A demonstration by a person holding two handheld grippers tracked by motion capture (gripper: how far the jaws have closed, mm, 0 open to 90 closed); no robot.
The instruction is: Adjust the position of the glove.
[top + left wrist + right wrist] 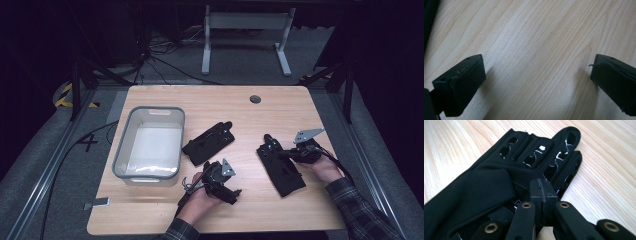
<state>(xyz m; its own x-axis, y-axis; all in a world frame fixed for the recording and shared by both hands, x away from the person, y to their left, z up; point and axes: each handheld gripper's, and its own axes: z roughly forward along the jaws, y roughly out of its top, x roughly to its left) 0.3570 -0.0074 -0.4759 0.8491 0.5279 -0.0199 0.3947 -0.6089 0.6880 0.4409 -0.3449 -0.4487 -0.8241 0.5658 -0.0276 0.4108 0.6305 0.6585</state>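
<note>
Two black gloves lie on the wooden table [260, 212]. One glove [209, 142] rests near the middle, just behind my left gripper [231, 193]. That gripper hovers low over bare wood with its jaws wide open and nothing between them [537, 72]. The other glove [281, 172] lies to the right with its fingers pointing away from me. My right gripper [283, 156] reaches it from the right. Its jaws are pressed together, with the tips [541, 192] down on the glove's back [486, 182], near the knuckle cut-outs. Whether any fabric is pinched I cannot tell.
A grey plastic bin [118, 156] stands at the table's left, with something pale at its bottom. A round cable hole [255, 99] sits near the far edge. A small grey object [98, 203] lies at the front left corner. Beyond the table stands a white frame [245, 37].
</note>
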